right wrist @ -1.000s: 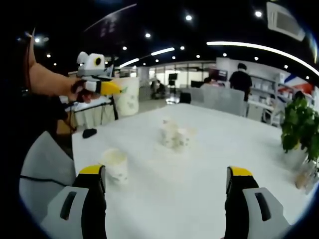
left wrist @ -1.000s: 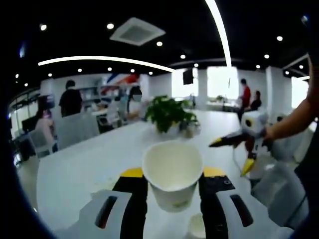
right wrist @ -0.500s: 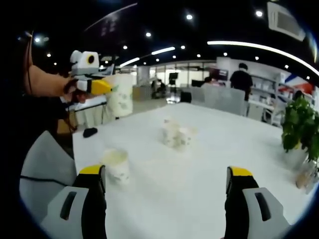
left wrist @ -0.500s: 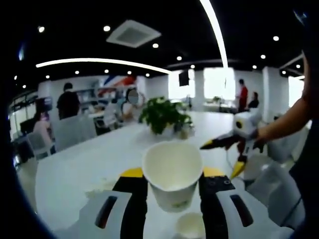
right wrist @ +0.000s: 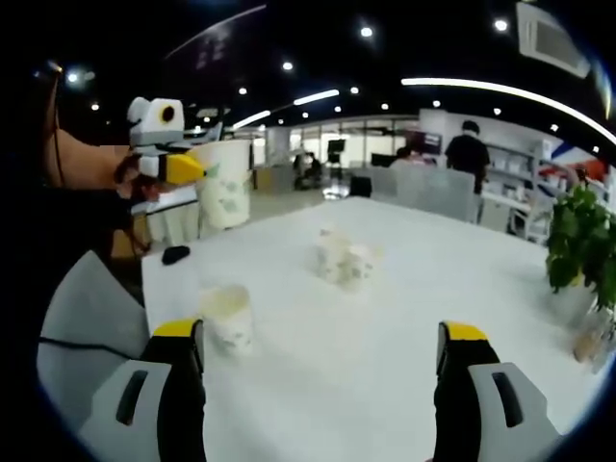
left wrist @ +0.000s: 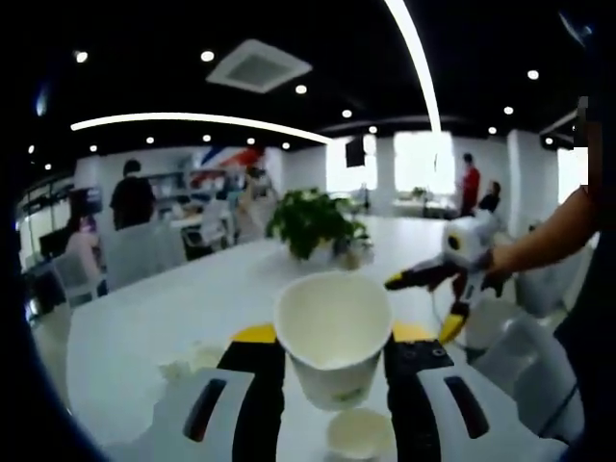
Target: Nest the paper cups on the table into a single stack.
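The left gripper (left wrist: 334, 351) clamps a paper cup (left wrist: 333, 332) upright, held in the air above the lone cup (right wrist: 227, 318) standing near the table (right wrist: 404, 337) edge. Nesting is not yet done. The right gripper (right wrist: 322, 351) hangs wide and empty. Farther along the table, a small cluster of cups (right wrist: 339, 260) waits unstacked.

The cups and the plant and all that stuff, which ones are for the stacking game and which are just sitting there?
For the job:
- held cup in the left tongs
- cup near the table edge
- cups mid-table
- right tongs, open

Just lying about:
- potted plant
- small dark object
- chairs
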Demonstrator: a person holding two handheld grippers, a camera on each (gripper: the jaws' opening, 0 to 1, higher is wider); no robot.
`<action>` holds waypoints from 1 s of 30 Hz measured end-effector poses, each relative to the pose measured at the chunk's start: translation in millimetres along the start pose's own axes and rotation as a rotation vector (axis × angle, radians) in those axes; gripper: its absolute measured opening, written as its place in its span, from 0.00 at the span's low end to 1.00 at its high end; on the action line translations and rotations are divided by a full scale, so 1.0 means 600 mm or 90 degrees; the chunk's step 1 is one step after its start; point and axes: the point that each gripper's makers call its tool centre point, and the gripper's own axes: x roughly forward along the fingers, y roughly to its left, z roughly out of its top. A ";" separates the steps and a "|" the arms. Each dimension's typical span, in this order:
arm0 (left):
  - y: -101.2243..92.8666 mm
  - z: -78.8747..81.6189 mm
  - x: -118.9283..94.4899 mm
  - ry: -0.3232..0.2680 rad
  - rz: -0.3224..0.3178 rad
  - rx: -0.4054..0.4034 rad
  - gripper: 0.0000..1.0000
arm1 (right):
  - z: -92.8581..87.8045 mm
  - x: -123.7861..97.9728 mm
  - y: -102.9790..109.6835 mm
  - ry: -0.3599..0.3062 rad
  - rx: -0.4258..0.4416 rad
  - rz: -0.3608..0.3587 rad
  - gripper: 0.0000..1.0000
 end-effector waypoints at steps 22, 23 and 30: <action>-0.011 -0.023 -0.001 -0.001 0.008 -0.008 0.38 | -0.007 -0.003 0.001 0.000 0.005 -0.003 0.98; -0.012 -0.025 0.000 -0.003 0.008 -0.008 0.38 | -0.007 -0.004 0.002 0.000 0.004 -0.002 0.98; -0.011 -0.042 0.000 -0.006 0.016 -0.009 0.38 | -0.006 -0.007 0.001 -0.003 0.006 -0.004 0.98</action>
